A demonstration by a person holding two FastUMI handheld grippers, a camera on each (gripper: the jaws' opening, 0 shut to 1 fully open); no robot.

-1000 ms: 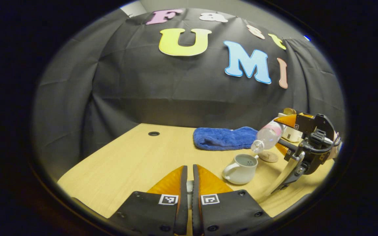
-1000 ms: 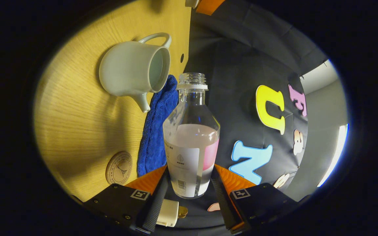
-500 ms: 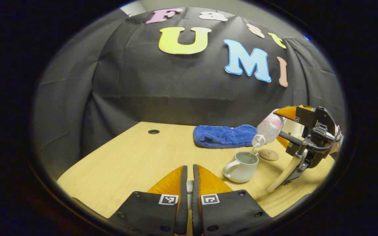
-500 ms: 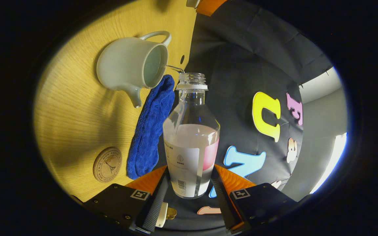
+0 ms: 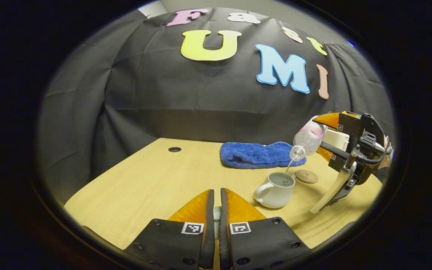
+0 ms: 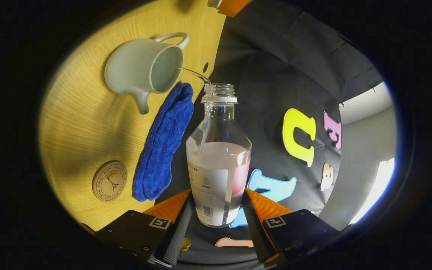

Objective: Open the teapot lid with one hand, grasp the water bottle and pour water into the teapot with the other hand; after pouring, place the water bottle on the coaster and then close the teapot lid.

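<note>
on the wooden table (image 5: 156,183), the white teapot (image 5: 275,190) sits lidless at four o'clock in my left gripper view, with the round coaster (image 5: 306,176) just beyond it and a blue towel (image 5: 257,154) behind. my right gripper (image 6: 216,219) clamps the water bottle (image 6: 218,168) by its base and tips it, a thin stream running from its mouth into the teapot at eleven o'clock in my right gripper view. my left gripper (image 5: 216,225) hovers over the table with its fingers almost together on something pale i cannot make out.
</note>
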